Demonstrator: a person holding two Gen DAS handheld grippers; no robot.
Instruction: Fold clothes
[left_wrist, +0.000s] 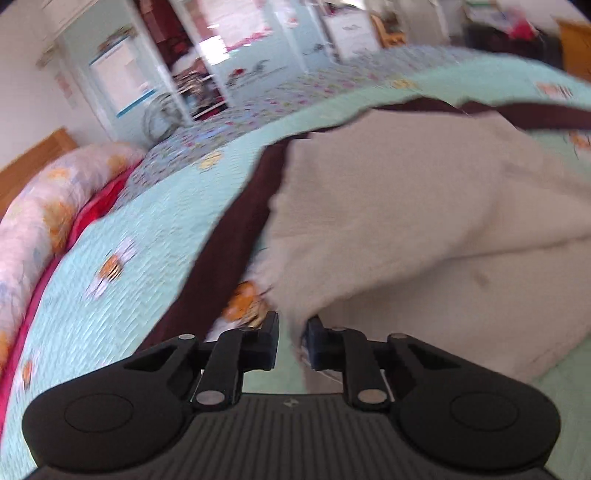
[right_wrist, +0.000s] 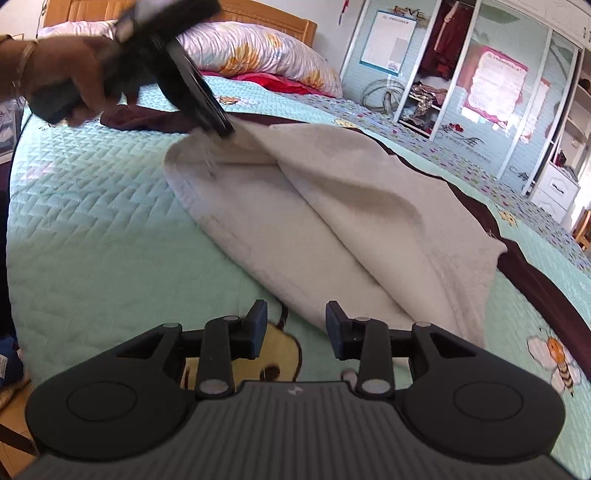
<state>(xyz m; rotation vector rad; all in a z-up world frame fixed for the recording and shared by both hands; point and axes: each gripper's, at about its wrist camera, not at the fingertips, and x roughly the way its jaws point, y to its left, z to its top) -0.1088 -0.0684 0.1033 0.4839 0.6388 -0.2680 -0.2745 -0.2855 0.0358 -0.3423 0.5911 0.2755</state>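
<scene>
A cream fleece garment (right_wrist: 332, 206) with a dark maroon outer side (right_wrist: 532, 273) lies partly folded over on the mint quilted bedspread (right_wrist: 92, 206). In the right wrist view a hand (right_wrist: 66, 62) holds my left gripper (right_wrist: 226, 132) at the garment's far corner, where the fabric is raised into a ridge. In the left wrist view, which is blurred, the garment (left_wrist: 406, 221) narrows to a corner caught in the small gap of my left gripper (left_wrist: 293, 332). My right gripper (right_wrist: 296, 325) is open just above the bedspread beside the garment's near edge, with nothing between its fingers.
A floral pillow (right_wrist: 266, 55) and a red cloth lie against the wooden headboard (right_wrist: 258, 18). A wardrobe with glass sliding doors (right_wrist: 480, 74) stands past the bed's far side. The bed edge drops to the floor at the left (right_wrist: 11, 387).
</scene>
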